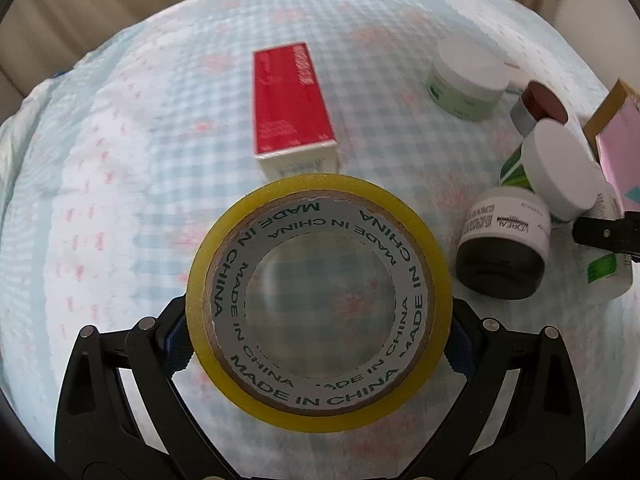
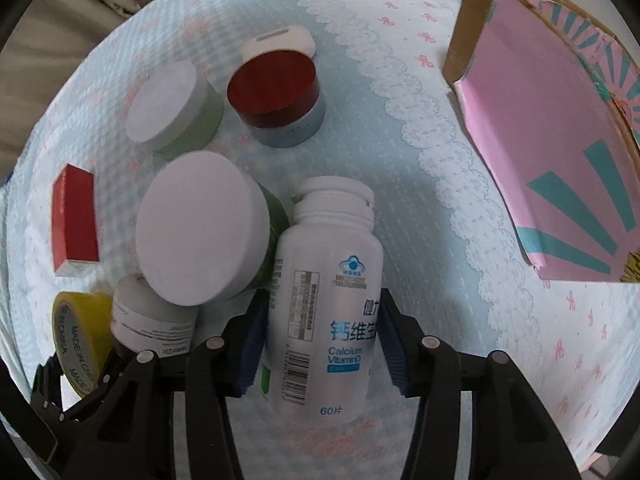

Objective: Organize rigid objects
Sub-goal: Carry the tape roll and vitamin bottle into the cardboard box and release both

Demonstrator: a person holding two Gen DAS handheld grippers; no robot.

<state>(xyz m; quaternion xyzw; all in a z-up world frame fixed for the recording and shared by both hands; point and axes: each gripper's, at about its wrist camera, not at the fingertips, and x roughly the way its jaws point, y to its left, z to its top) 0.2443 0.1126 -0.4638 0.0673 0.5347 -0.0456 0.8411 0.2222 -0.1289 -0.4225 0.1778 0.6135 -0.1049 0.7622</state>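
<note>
My left gripper is shut on a yellow tape roll, its blue pads pressing both sides of the roll above the checked cloth. My right gripper is shut on a white calcium bottle, held lengthwise between the blue pads. The tape roll also shows at the lower left of the right wrist view. A red box lies just beyond the tape. A black jar with a white label lies on its side to the right of the tape.
A cluster of jars sits on the cloth: a green jar with white lid, a dark red-lidded jar, a large white-lidded green jar. A pink cardboard box stands at the right. A beige sofa back lies beyond the cloth.
</note>
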